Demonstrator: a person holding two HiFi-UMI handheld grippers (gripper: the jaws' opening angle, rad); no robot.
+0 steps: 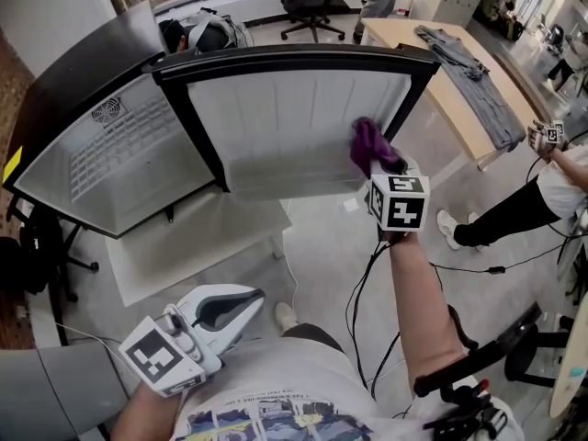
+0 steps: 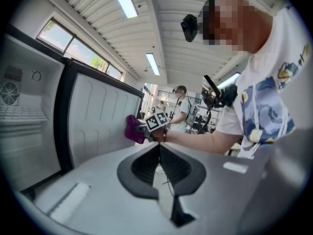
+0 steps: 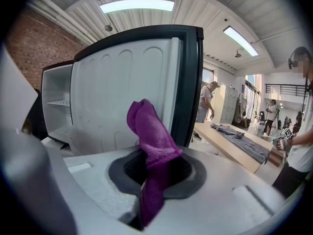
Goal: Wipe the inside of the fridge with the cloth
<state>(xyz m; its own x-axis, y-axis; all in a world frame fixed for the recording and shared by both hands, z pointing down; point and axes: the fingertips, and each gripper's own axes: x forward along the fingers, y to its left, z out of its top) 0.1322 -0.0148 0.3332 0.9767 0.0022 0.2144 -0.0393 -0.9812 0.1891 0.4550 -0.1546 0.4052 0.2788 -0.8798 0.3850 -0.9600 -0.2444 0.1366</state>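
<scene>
Pinching purple cloth [image 3: 149, 136] in right tongs [image 3: 151, 173], loose end sticking up past the tips. Holding it at the white inner panel of the open fridge door [image 1: 294, 127], near its right edge; contact unclear. Keeping left tongs [image 2: 160, 155] pressed together, empty, low by the torso, well apart from the door. Left of door: white fridge cavity [image 1: 64, 168], wire shelf [image 1: 106, 154] inside. Beyond door: wooden bench [image 1: 446, 95] with grey garment [image 1: 482, 85].

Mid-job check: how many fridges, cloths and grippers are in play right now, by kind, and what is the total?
fridge, door open: 1
purple cloth: 1
Grippers: 2 (left gripper with jaws together and empty; right gripper clamped on the purple cloth)
Total: 4
</scene>
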